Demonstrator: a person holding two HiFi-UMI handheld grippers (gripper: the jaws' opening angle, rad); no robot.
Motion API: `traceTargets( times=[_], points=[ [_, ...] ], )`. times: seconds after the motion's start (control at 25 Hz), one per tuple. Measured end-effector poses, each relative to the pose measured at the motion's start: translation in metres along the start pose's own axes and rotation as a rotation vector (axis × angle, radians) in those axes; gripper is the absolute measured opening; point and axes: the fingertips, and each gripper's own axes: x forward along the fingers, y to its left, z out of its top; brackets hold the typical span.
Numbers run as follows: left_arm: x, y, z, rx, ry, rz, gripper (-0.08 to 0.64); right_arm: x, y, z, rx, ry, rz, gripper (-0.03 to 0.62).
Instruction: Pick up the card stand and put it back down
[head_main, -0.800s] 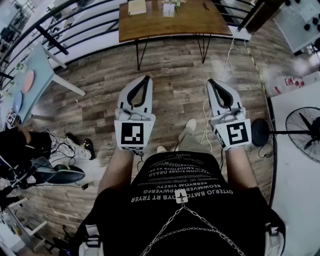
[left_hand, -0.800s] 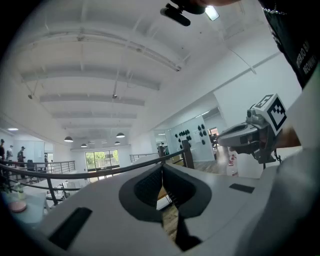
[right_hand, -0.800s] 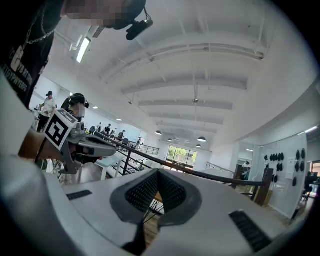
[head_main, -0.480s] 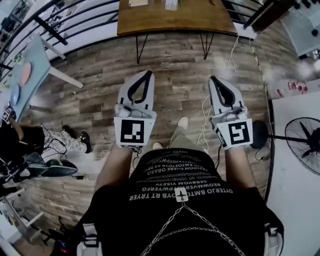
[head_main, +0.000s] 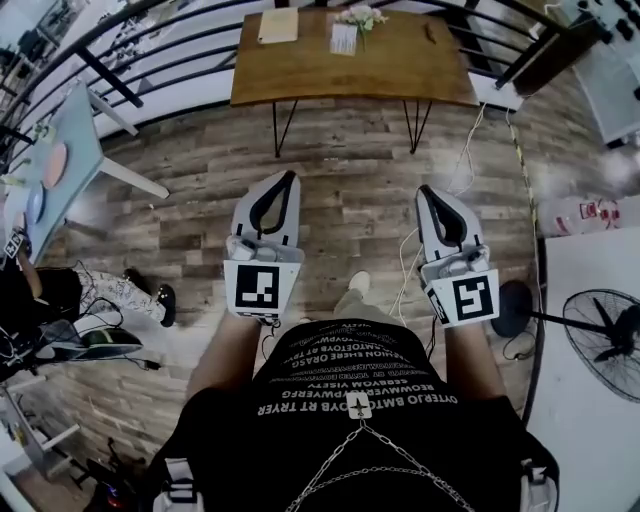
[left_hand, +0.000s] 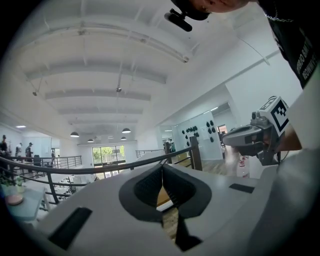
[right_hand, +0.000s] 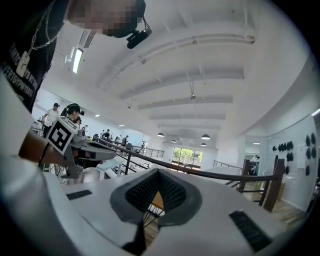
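- the left gripper (head_main: 289, 178) is held out in front of the person's body, over the wooden plank floor (head_main: 350, 215); its jaws are pressed together with nothing between them.
- the right gripper (head_main: 426, 191) is held level beside it, well apart from it, also over the floor; its jaws meet tip to tip and it carries nothing.
- both grippers point forward towards the wooden table (head_main: 330, 75), and neither one reaches its near edge.
- the card stand (head_main: 343, 38) shows as a small white upright card on that table, near the far edge and about midway along it; neither gripper touches it.
- a small bunch of flowers (head_main: 362, 14) stands just beside the card stand, at the far edge.
- a tan pad (head_main: 278, 25) lies flat near the far left corner of the table.
- a small dark thing (head_main: 430, 32) lies towards the far right corner; it is too small to tell what it is.
- a black railing (head_main: 150, 40) runs behind and to the left of the table.
- a light blue table (head_main: 80, 130) with round plates (head_main: 55, 163) on it stands at the left of the head view.
- a standing fan (head_main: 603, 335) is at the right, its round base on the floor.
- the person wears a black shirt (head_main: 350, 375) with white print.
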Motion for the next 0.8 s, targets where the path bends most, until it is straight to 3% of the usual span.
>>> traceTargets(
  times=[0.16, 0.4, 0.8],
  points=[
    [0.018, -0.004, 0.002, -0.009, 0.000, 0.038, 0.028, 0.006, -0.023, -0.007, -0.011, -0.005, 0.027, 0.003],
    [0.074, -0.009, 0.009, 0.012, 0.035, 0.039, 0.028, 0.032, -0.075, -0.010, 0.008, -0.007, 0.053, 0.003],
    [0.125, -0.035, 0.008, 0.045, 0.076, 0.038, 0.028, 0.038, -0.126, -0.048, 0.023, 0.055, 0.117, 0.003]
  ],
)
